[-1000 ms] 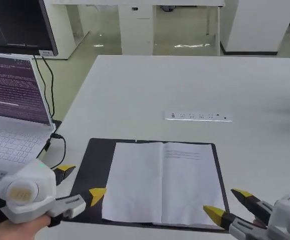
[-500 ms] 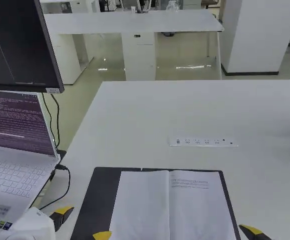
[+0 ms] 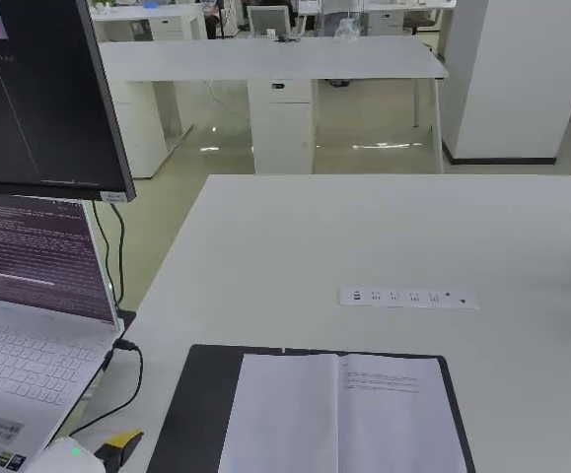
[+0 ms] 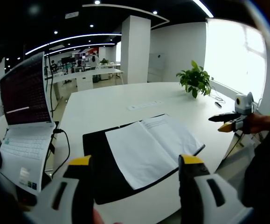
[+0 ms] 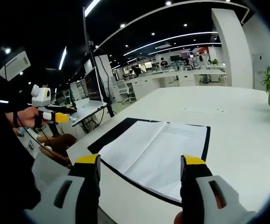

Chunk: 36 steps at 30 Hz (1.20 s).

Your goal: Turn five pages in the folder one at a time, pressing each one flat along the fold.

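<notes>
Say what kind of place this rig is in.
Most likely an open-plan office: rows of white desks, a laptop beside a monitor, and a potted plant near the window.

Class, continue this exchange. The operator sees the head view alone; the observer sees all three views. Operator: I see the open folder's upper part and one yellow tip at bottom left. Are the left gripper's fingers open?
Observer: Yes. The left gripper has its fingers spread wide with nothing between them, held short of the folder.
Operator: And the right gripper?
Observer: The right gripper is open and empty too, held off the folder's right side without touching it.
Operator: Anything beyond my frame?
Observer: A green plant stands by the far right end of the table.
</notes>
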Tool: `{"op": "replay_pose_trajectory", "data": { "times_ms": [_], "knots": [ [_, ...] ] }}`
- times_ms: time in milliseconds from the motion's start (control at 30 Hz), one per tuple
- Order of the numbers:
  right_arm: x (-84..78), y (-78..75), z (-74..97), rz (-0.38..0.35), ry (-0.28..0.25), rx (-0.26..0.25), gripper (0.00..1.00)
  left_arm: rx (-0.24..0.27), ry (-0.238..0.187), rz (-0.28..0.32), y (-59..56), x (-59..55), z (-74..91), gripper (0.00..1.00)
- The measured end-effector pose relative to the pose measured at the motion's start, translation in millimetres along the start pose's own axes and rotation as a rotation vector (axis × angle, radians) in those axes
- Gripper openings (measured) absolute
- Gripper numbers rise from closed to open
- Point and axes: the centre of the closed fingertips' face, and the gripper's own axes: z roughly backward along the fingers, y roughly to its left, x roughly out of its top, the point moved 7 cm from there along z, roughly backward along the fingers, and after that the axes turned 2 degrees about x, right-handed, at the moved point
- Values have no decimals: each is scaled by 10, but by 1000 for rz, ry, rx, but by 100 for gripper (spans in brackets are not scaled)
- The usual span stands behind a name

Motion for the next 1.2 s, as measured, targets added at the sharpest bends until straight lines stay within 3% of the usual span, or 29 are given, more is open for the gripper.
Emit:
{"op": "replay_pose_trajectory", "data": {
  "times_ms": [600,733,1200],
  "knots": [
    [-59,-9,72,-1,21,-5,69,-46,28,-30,-73,33,-107,75],
    [-86,6,96,-3,30,-5,69,-75,54,-52,-137,5,-196,76],
    [-119,-21,135,11,53,-17,69,-173,73,-105,-378,115,-525,76]
  ]
}}
